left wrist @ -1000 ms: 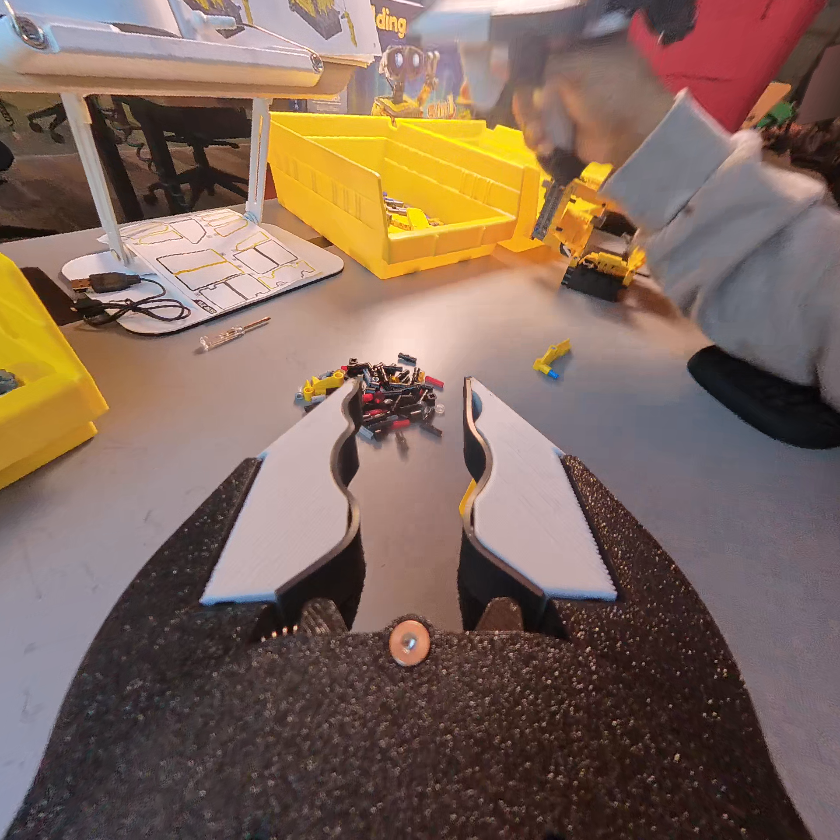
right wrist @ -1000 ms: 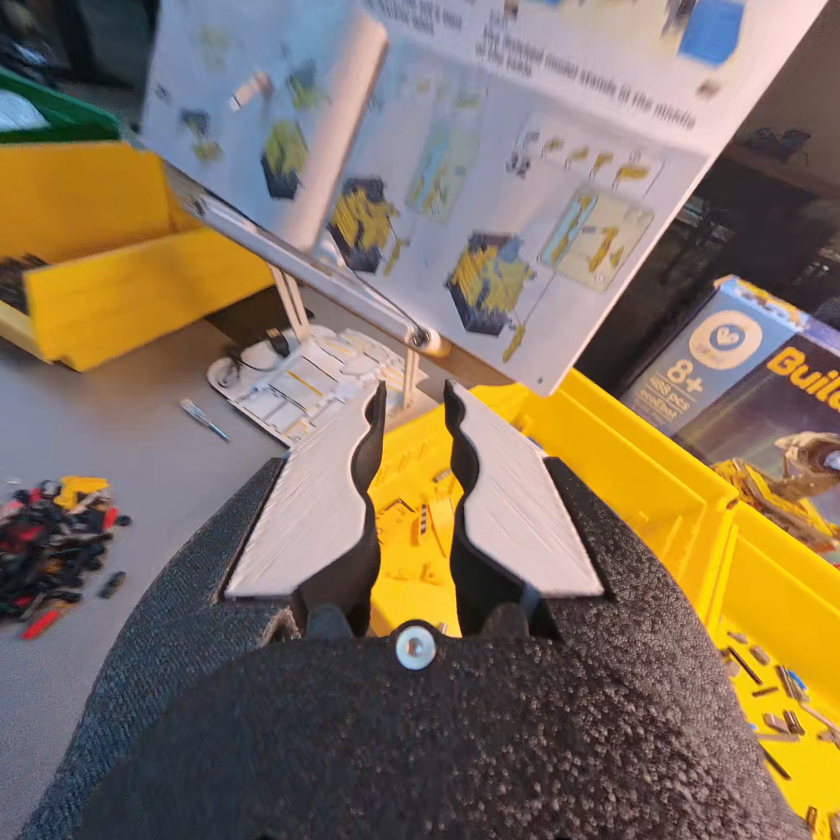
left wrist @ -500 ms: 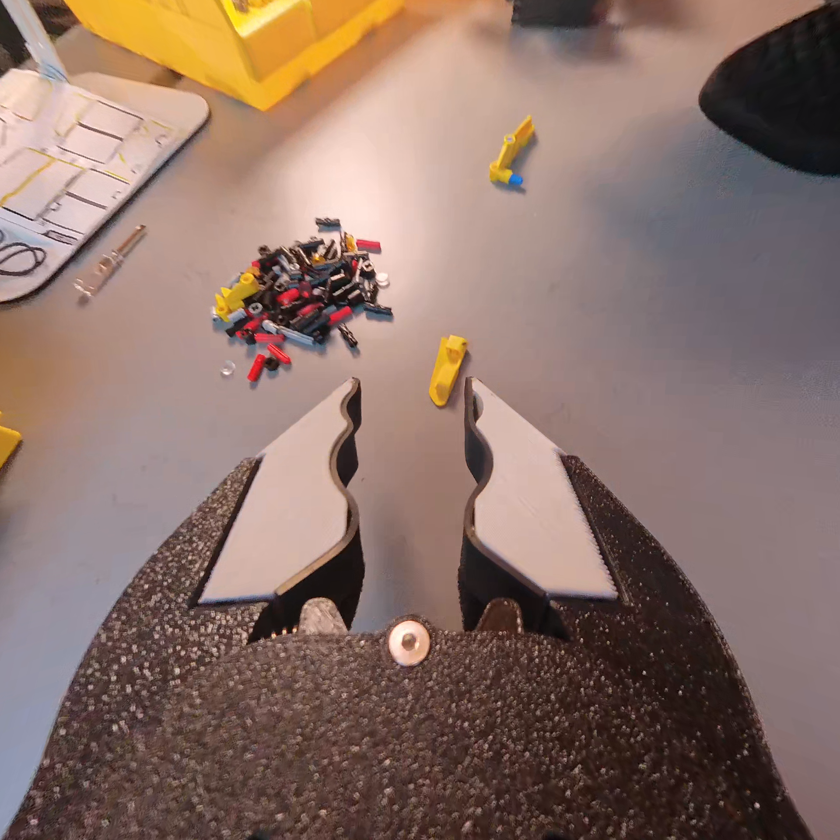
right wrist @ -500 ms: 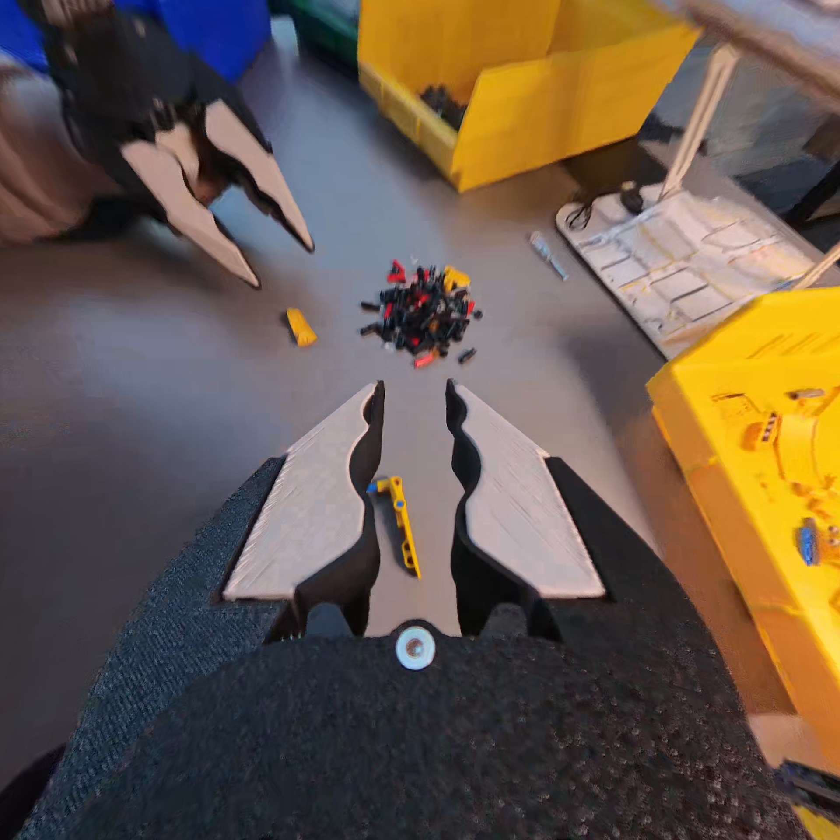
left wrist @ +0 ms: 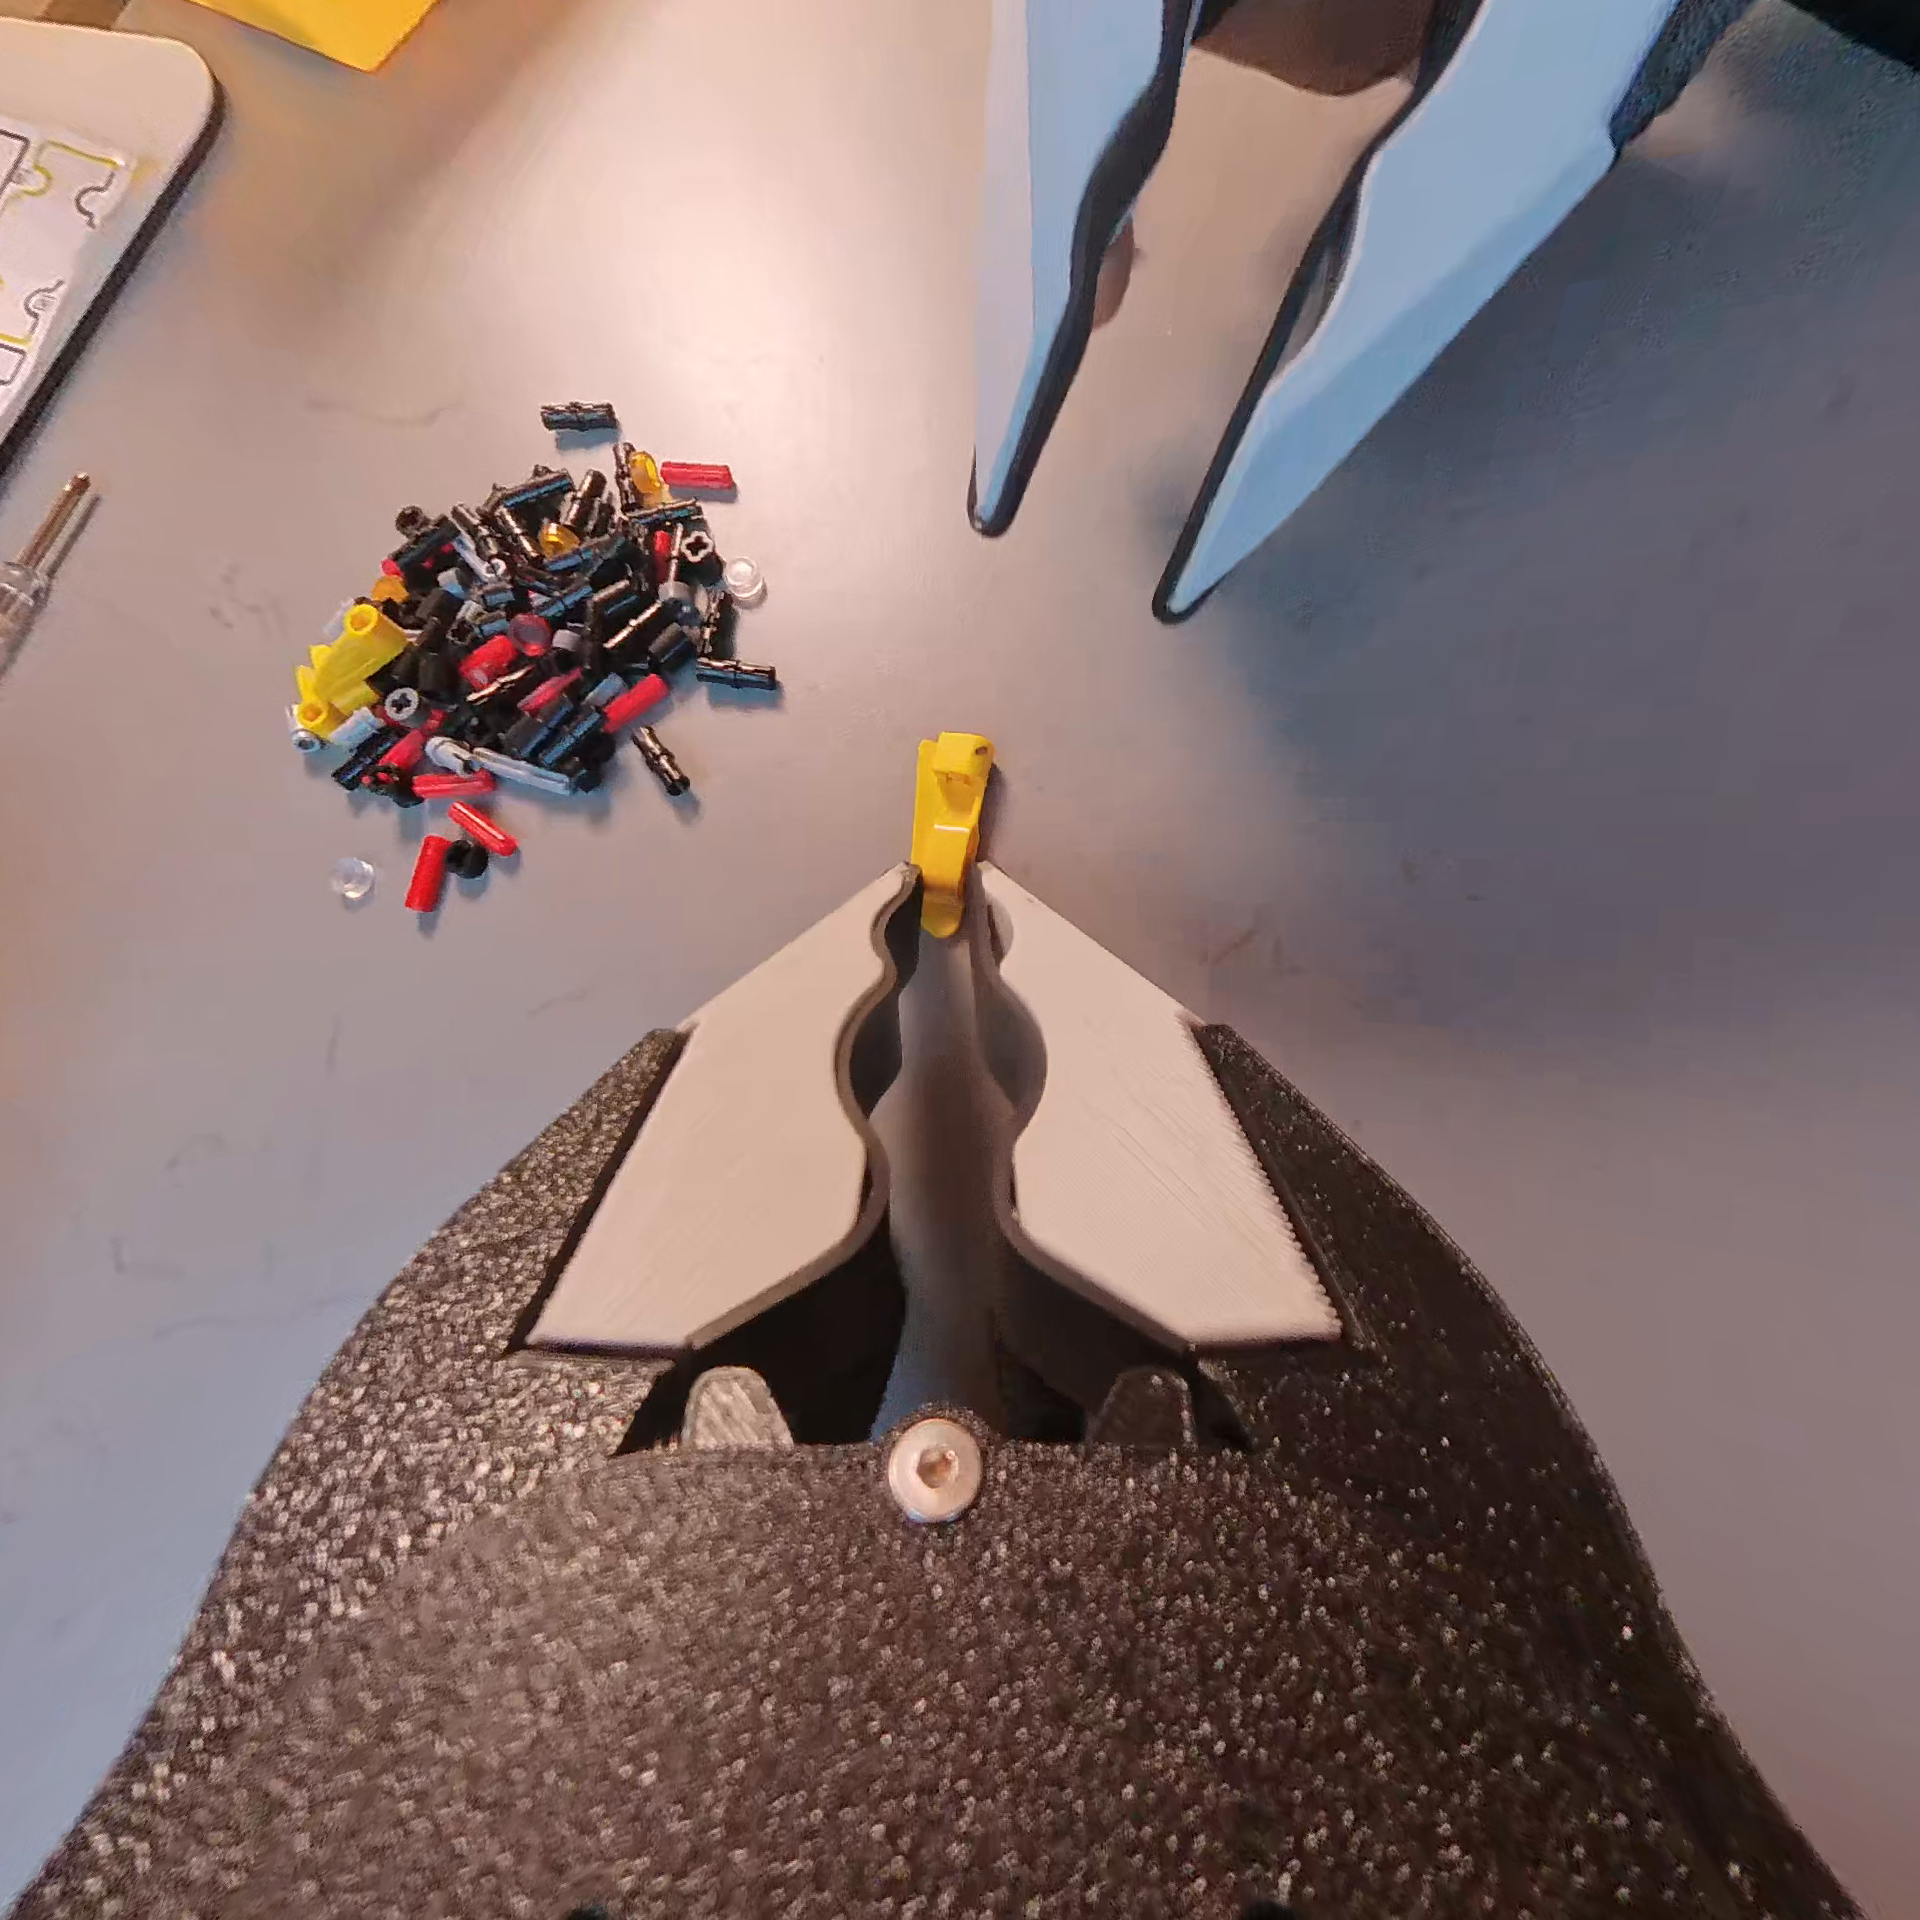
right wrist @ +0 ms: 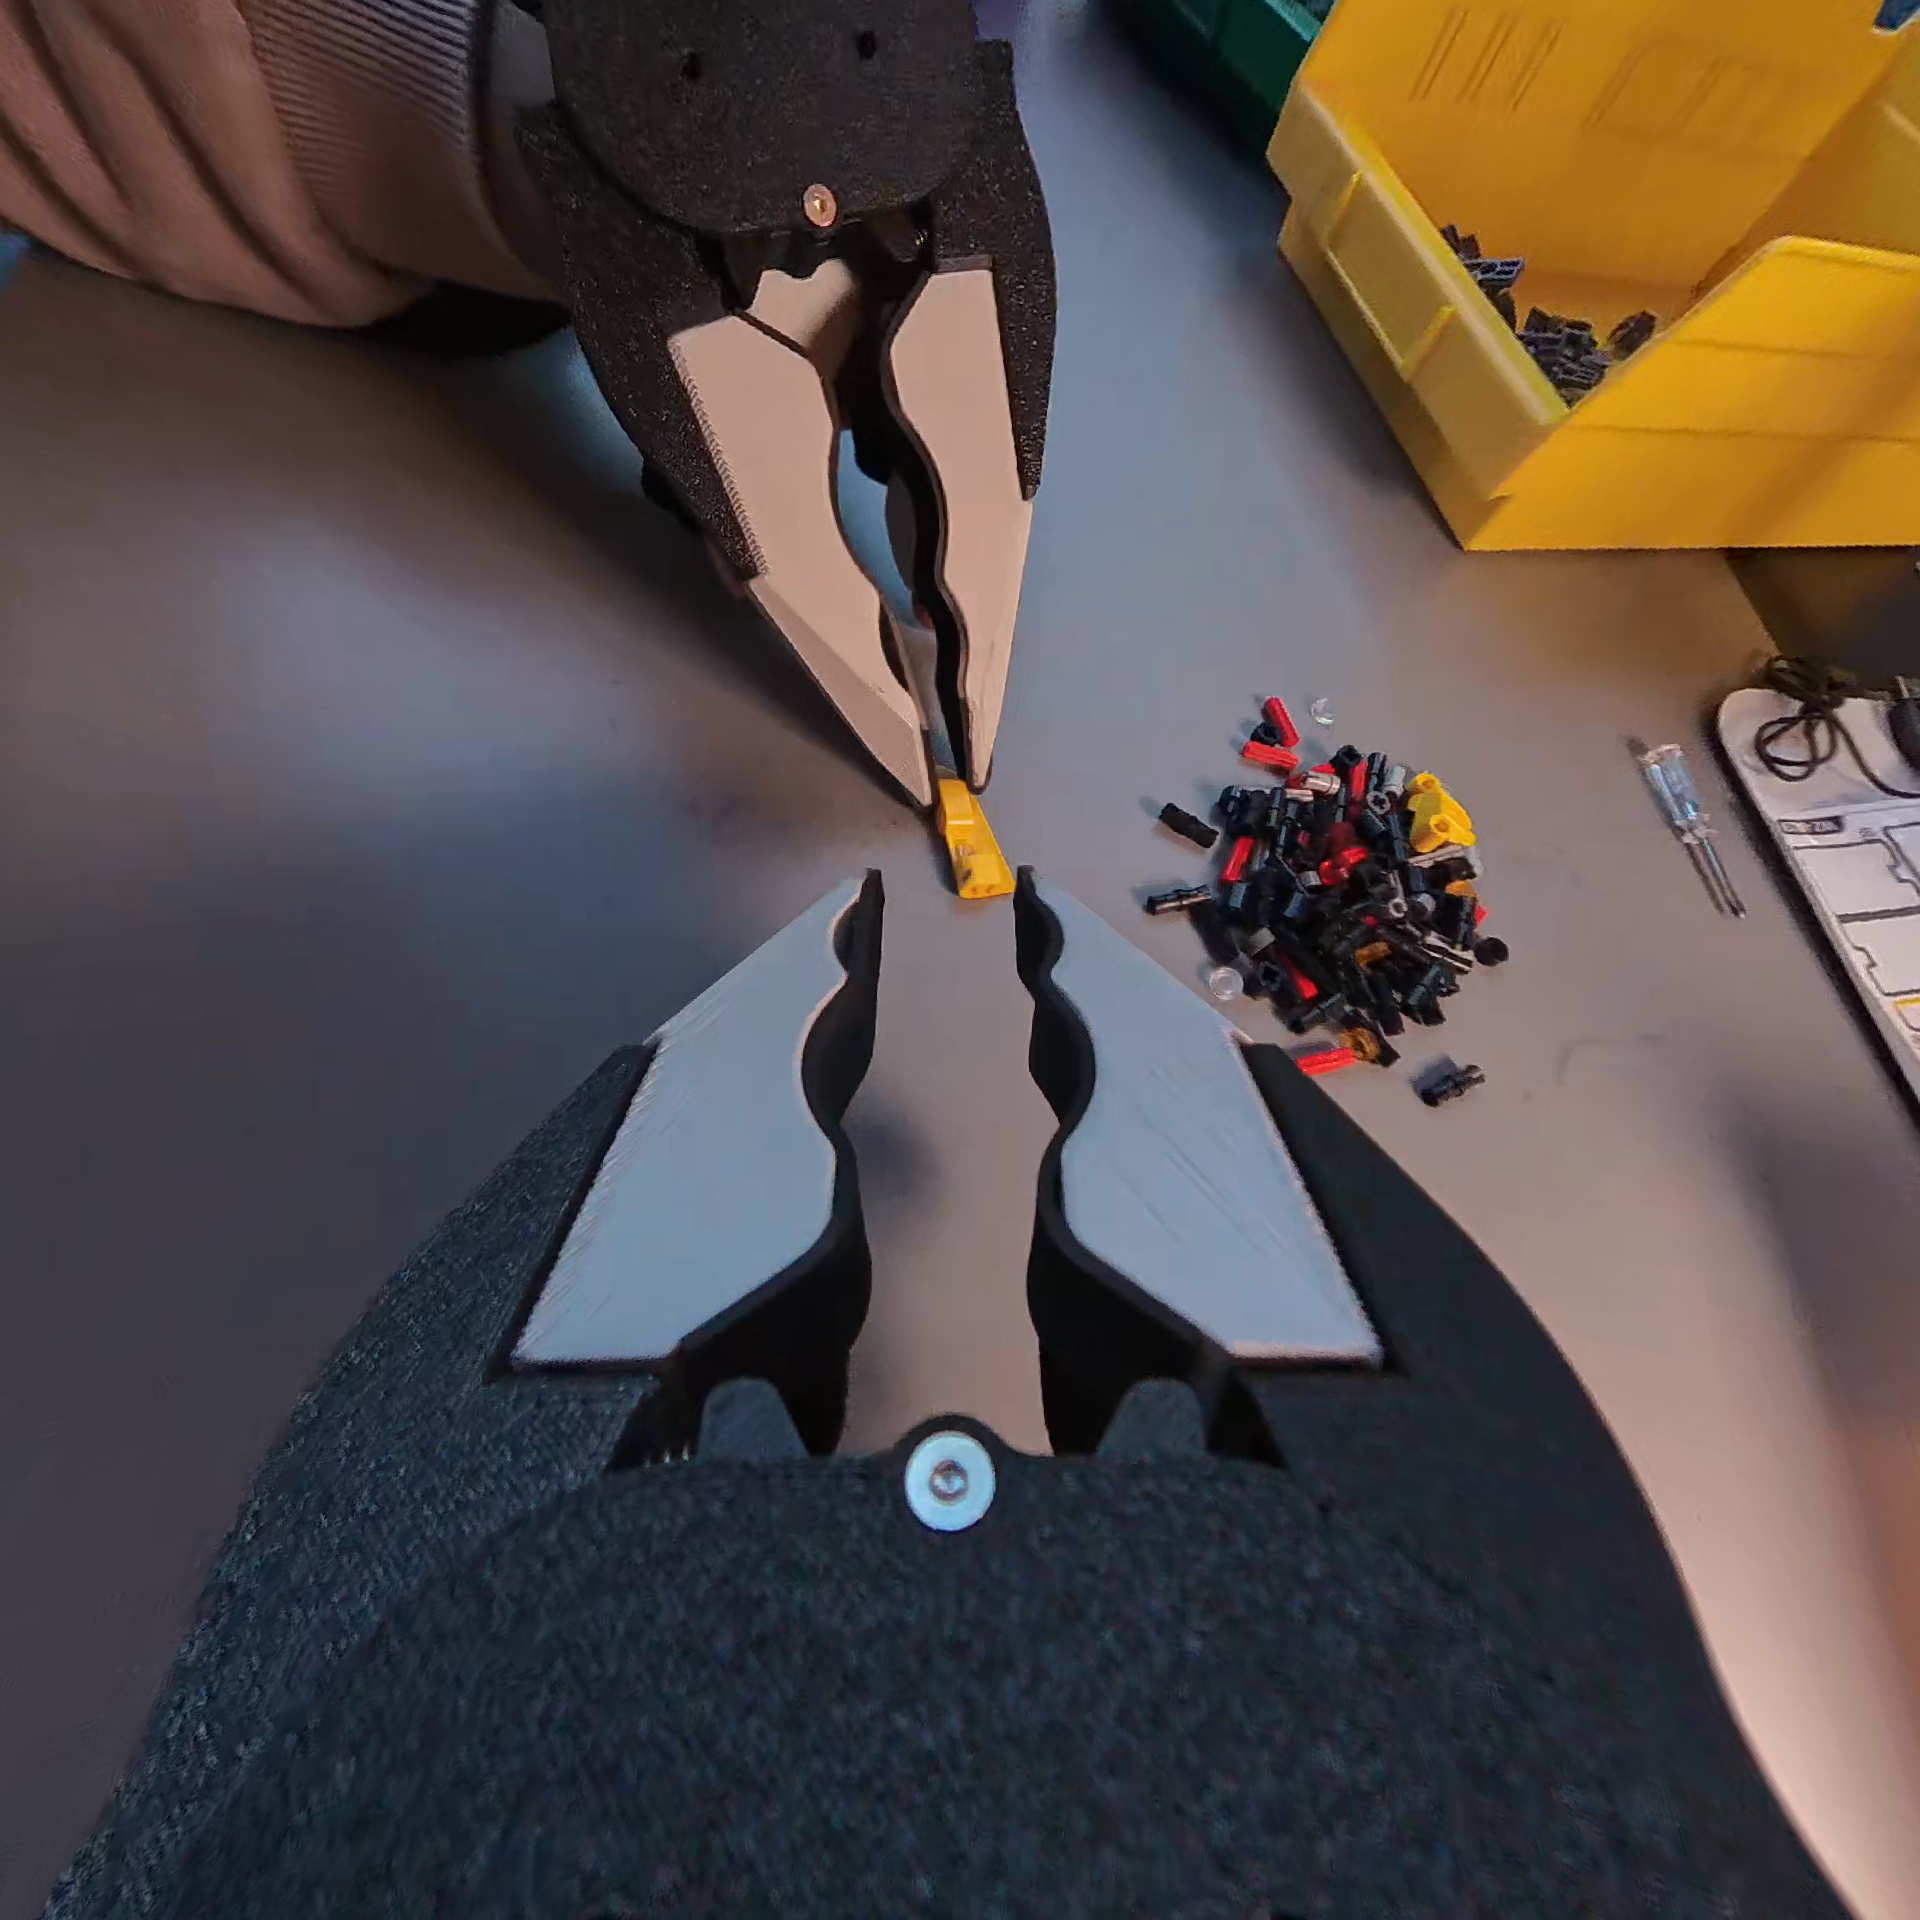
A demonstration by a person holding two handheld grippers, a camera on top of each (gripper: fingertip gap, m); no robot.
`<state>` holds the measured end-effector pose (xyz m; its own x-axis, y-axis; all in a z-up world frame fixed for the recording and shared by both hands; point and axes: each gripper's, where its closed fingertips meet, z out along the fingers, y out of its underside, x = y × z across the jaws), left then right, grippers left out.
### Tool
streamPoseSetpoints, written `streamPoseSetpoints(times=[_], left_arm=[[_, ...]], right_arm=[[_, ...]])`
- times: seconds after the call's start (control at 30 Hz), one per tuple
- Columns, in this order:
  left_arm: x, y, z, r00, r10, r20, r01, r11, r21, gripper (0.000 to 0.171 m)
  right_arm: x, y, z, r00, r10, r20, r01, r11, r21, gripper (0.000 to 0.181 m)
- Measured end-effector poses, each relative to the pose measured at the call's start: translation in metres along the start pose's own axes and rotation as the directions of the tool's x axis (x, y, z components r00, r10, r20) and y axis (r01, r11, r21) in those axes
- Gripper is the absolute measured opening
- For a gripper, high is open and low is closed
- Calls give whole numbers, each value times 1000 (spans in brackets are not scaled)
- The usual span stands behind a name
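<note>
Firmly between left gripper tips: yellow piece (right gripper agape)

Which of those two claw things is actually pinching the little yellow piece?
The left gripper, nearly closed on the yellow piece; the right gripper is open, short of it.

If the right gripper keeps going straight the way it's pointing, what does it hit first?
Most likely the yellow piece on the table, just past the open right gripper. The left gripper pinches its far end.
</note>
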<state>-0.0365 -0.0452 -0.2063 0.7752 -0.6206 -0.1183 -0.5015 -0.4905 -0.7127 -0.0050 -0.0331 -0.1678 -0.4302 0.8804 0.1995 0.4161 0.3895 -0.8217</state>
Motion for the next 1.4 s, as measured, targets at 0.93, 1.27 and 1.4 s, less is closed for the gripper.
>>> streamPoseSetpoints(times=[0.93,1.27,1.4], left_arm=[[-35,-53,-54,965,-163,206,66,909,411,33],[-26,-50,-44,971,-108,213,25,934,357,36],[-25,-52,-46,972,-113,205,31,929,368,36]], right_arm=[[267,73,-154,500,245,-831,-385,922,40,15],[235,35,-133,706,350,-616,-327,932,154,32],[131,46,-99,914,361,-185,-380,921,-82,40]])
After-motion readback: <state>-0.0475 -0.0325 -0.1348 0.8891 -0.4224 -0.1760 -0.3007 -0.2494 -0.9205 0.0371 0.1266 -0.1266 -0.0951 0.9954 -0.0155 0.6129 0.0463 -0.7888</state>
